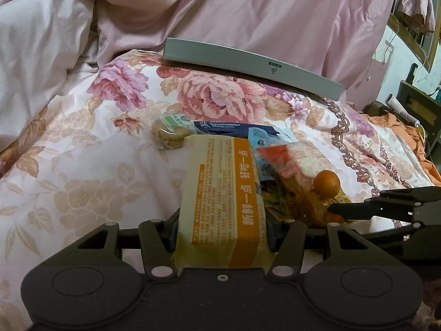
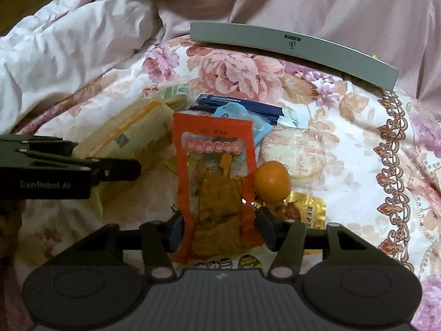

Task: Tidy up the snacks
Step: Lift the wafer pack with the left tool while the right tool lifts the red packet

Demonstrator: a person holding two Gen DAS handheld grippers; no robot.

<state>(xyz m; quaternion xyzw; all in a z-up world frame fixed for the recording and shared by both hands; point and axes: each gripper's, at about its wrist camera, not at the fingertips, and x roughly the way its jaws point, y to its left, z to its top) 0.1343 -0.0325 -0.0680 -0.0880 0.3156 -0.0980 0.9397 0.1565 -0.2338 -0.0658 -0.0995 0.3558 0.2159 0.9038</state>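
Left gripper: you have it clamped on the near end of the yellow-and-orange packet, which juts far-ward over the pile, likely so you can carry it clear.
Right gripper: your fingers flank the red pouch and look closed on its near part, the pouch standing up between them.
Snack pile: the orange fruit sits just right of the pouch; round rice crackers, a dark blue packet and a gold packet lie around on the floral bedspread.
Grey box: it lies at the far edge, probably your drop spot.
Caution: your two grippers work close together.
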